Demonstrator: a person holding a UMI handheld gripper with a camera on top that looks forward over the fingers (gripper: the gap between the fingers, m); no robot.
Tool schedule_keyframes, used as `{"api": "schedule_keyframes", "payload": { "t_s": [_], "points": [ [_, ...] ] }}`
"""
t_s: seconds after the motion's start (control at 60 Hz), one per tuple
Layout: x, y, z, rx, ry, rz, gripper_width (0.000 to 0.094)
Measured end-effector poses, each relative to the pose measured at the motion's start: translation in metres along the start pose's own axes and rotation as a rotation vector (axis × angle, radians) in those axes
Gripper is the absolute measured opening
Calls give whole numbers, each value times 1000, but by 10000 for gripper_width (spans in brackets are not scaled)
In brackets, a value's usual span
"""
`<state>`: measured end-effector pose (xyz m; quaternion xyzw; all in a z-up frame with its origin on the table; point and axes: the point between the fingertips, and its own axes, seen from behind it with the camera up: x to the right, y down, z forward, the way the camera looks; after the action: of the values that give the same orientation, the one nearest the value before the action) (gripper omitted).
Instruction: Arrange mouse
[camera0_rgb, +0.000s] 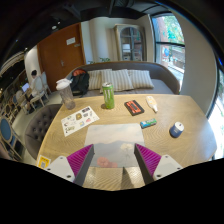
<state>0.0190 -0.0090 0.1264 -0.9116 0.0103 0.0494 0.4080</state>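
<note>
My gripper (114, 166) is open and empty, its magenta pads (80, 160) spread wide above the near part of a wooden table (185, 145). A grey rectangular mouse pad (113, 140) lies on the table just ahead of and partly between the fingers. A small white oblong object (152, 103), possibly the mouse, lies far beyond the pad to the right. I cannot tell for sure which object is the mouse.
On the table beyond the pad are a printed sheet (79, 121), a clear tumbler (66, 94), a green bottle (108, 96), a dark red box (134, 106), a small teal item (148, 123) and a round grey object (176, 129). A sofa (125, 78) stands behind; a person (38, 84) is at the far left.
</note>
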Motion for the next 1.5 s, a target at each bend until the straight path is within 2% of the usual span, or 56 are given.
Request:
{"api": "schedule_keyframes", "payload": {
  "t_s": [0.25, 0.533, 0.683, 0.85, 1.183, 1.25, 1.317, 1.383, 1.5],
  "points": [
    [62, -6, 18, 10, -2, -26, 838],
    [219, 6, 57, 21, 32, -25, 834],
    [289, 26, 96, -21, 33, 6, 832],
    [302, 24, 133, -29, -13, 26, 833],
    [302, -22, 193, 13, 24, -86, 824],
    [302, -28, 201, 24, 31, -65, 749],
    [307, -32, 205, 31, 53, -54, 540],
    [309, -31, 207, 14, 58, -22, 490],
    [312, -33, 203, -81, 53, 94, 428]
  ]
}}
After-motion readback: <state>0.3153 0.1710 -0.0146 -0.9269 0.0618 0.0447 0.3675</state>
